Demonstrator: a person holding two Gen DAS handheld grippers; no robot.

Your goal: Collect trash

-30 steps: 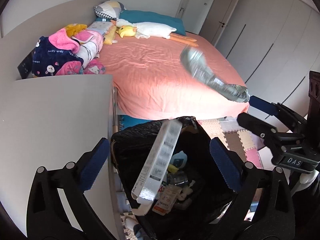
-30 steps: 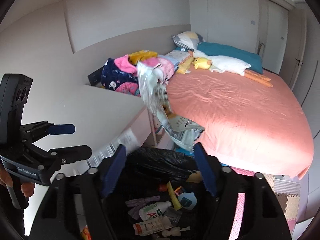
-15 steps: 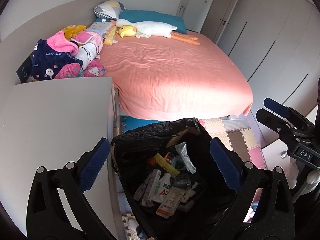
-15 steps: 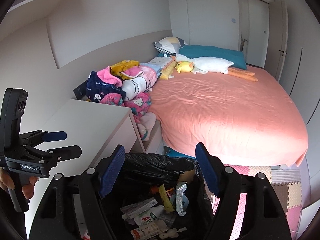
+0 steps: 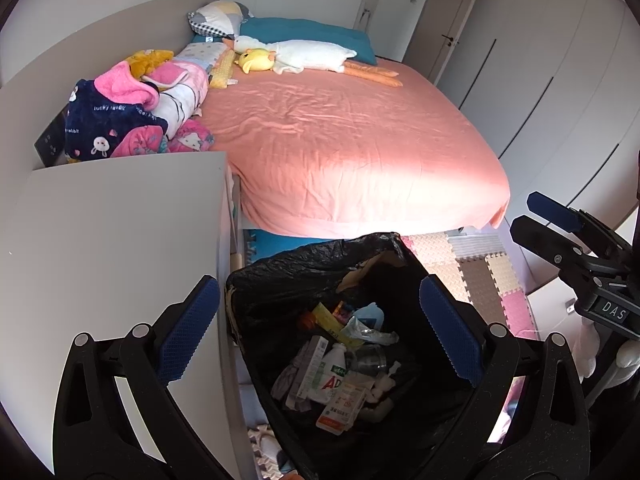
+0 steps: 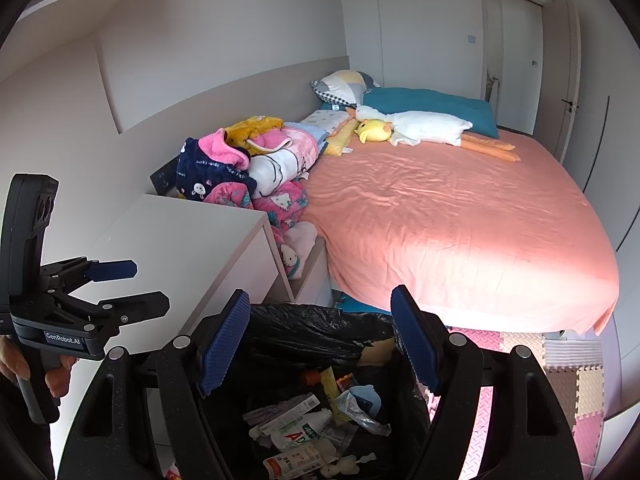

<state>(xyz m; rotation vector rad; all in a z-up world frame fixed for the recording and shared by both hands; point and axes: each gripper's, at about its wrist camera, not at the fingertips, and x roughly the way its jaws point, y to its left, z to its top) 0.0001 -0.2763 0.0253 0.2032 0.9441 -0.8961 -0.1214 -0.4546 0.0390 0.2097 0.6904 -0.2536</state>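
Left wrist view: left gripper (image 5: 320,330) spread wide and empty above bin bag (image 5: 280,280) beside cabinet (image 5: 120,220); long box, airborne a second ago, now down among trash (image 5: 340,364).

Right wrist view: right gripper (image 6: 320,344) likewise apart, crumpled wrapper (image 6: 360,410) landed inside. Both drops apparently done.

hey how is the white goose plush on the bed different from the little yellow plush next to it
The white goose plush is long, stretched out across the bed in front of the teal pillow, with orange legs trailing behind it; the yellow plush is short and rounded. The goose plush is white, the yellow plush bright yellow. The yellow plush lies against the goose's neck end. Both are soft toys resting on the pink bedsheet.
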